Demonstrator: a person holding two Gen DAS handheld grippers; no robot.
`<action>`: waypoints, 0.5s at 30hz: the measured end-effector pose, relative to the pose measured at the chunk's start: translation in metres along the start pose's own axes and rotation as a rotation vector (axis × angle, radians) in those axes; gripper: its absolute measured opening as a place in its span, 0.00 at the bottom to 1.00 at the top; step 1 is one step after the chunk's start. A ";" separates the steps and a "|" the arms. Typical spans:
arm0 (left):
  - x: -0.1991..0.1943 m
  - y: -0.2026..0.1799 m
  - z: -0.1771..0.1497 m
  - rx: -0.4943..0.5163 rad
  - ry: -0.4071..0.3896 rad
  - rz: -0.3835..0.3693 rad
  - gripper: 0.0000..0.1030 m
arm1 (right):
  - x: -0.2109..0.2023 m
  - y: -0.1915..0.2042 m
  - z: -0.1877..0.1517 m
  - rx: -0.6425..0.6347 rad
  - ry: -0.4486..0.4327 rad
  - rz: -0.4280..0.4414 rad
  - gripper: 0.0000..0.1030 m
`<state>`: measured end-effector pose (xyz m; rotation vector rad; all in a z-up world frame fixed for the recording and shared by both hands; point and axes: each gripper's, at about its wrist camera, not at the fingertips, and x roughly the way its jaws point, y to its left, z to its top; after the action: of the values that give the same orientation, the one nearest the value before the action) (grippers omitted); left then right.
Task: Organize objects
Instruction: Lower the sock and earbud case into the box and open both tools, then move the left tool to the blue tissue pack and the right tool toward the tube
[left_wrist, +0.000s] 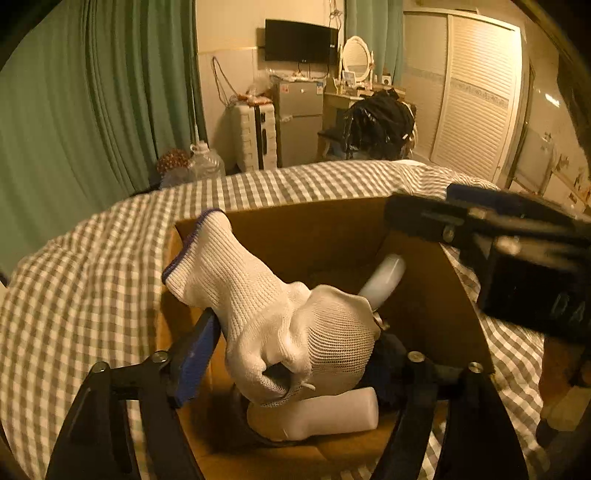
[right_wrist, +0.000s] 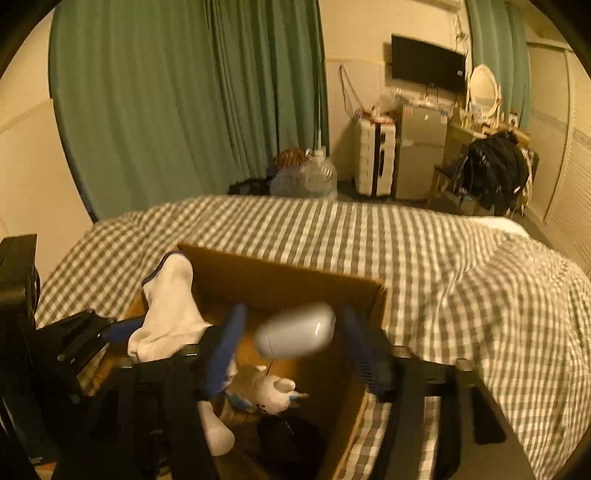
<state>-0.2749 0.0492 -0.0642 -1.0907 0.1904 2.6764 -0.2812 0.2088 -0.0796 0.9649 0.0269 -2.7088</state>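
An open cardboard box (left_wrist: 314, 225) (right_wrist: 280, 275) sits on a grey checked bed. My left gripper (left_wrist: 295, 354) is over the box with a white knit glove (left_wrist: 280, 325) between its fingers; the glove also shows in the right wrist view (right_wrist: 170, 314). My right gripper (right_wrist: 291, 339) is open above the box, and a pale oval object (right_wrist: 295, 334), blurred, is in the air between its fingers, touching neither. In the box lie a white bottle (left_wrist: 317, 417), a pale tube (left_wrist: 382, 282), a small plush toy (right_wrist: 266, 395) and a dark object (right_wrist: 288, 439).
The checked bedspread (right_wrist: 443, 280) spreads around the box. Beyond the bed are green curtains (left_wrist: 92, 103), clear plastic jugs (right_wrist: 306, 177), a white suitcase (right_wrist: 373, 162), a small fridge (left_wrist: 299, 122), a TV (left_wrist: 299, 40), and a chair piled with dark clothes (left_wrist: 380, 125).
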 end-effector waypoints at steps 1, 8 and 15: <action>-0.005 -0.002 -0.001 0.005 -0.013 0.010 0.81 | -0.004 0.001 0.001 0.002 -0.017 -0.007 0.73; -0.054 -0.010 -0.009 0.007 -0.103 0.056 0.89 | -0.045 -0.001 -0.006 0.014 -0.096 -0.070 0.73; -0.101 -0.013 -0.024 -0.037 -0.139 0.078 0.89 | -0.100 0.011 -0.028 0.007 -0.122 -0.110 0.73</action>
<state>-0.1855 0.0389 -0.0110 -0.9207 0.1619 2.8229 -0.1870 0.2254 -0.0385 0.8211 0.0482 -2.8650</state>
